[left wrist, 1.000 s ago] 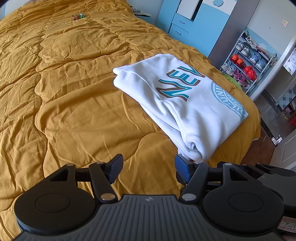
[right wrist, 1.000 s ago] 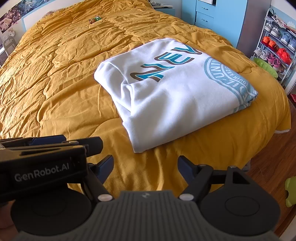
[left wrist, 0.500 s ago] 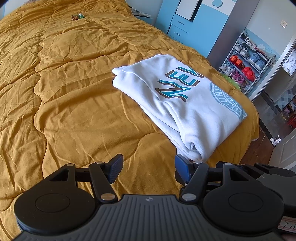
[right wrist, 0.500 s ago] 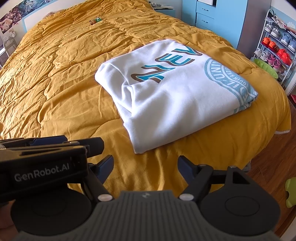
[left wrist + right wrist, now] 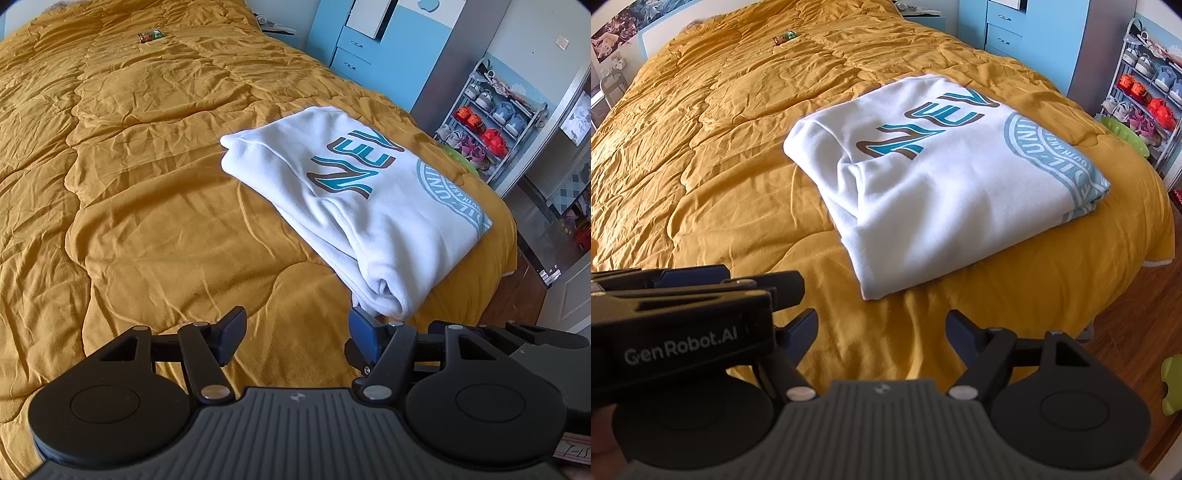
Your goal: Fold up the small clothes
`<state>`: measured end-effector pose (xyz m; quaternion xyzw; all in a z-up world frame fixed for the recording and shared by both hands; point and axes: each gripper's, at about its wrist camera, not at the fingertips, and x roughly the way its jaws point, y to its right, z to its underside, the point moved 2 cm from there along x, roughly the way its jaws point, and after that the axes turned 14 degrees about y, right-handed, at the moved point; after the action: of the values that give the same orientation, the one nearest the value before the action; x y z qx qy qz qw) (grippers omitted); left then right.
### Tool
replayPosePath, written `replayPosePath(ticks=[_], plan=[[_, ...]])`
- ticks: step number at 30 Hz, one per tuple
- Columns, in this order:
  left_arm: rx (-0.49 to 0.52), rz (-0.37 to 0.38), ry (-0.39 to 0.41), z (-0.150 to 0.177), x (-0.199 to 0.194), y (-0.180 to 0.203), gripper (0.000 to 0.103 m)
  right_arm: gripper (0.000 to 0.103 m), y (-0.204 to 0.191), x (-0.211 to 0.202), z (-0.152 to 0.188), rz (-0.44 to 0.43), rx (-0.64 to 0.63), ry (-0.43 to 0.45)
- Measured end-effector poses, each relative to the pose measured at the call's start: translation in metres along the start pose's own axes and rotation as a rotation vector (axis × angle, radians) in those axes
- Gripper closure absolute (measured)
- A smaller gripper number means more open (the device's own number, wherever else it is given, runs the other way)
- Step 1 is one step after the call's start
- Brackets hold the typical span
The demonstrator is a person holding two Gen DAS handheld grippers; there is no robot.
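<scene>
Left gripper [image 5: 295,334], right gripper [image 5: 881,332]: jaws apart, empty, held just off near edge. White sweatshirt [image 5: 945,177] folded flat on yellow quilt [image 5: 701,147], 1 o'clock from right gripper; fold apparently finished, hence nothing clamped.

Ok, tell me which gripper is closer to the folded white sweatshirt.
Left. The left gripper sits with its right finger right at the white sweatshirt's near corner. The right gripper hangs back, with bare quilt between them.
</scene>
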<state>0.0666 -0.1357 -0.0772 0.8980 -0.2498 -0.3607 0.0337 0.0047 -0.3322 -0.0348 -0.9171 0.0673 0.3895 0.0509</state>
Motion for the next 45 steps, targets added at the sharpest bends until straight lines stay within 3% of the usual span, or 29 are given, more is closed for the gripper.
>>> replayPosePath(ticks=[45], plan=[[0.028,-0.007,-0.013,0.0004,0.0004,-0.0018,0.032,0.031,-0.0013,0.0023,0.0015,-0.006,-0.030,0.016]])
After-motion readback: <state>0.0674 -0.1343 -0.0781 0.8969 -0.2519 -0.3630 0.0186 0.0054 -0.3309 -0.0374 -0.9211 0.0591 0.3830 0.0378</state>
